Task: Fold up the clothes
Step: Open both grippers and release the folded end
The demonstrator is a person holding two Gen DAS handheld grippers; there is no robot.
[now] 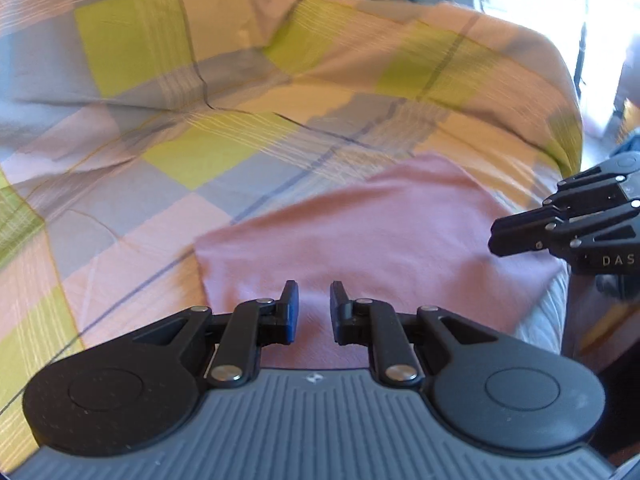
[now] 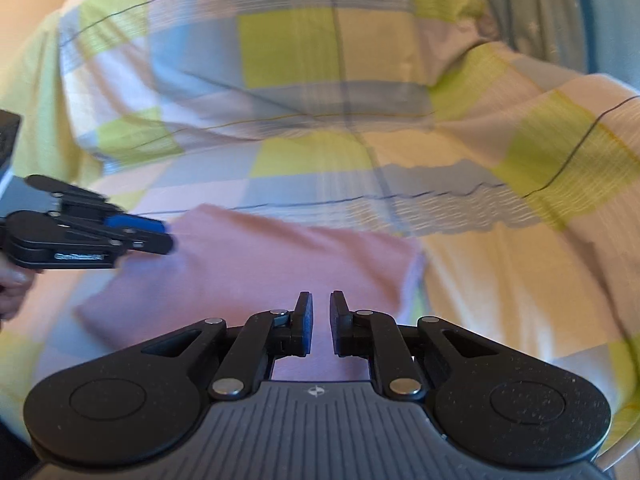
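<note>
Left wrist view: the pink garment (image 1: 380, 232) is laid flat, folded, on the checked bedspread (image 1: 160, 80) near the bed's edge. Both the left gripper (image 1: 314, 312) and right gripper (image 2: 319, 322) are slightly parted, nothing held. The fold could get dragged open if a fingertip snags it.

Near edge of the folded pink cloth garment (image 1: 360, 232) hidden behind the left gripper (image 1: 314, 312) body in the left wrist view; same in the right wrist view, under the right gripper (image 2: 320, 324). Garment type cannot be told. Checked yellow, grey and pink bedspread (image 1: 168, 128) motion-blurred, running off every edge. Bright window area (image 1: 560, 8) at top right blown out, nothing readable. A hand (image 2: 12, 284) cut off at the left edge of the right wrist view.
</note>
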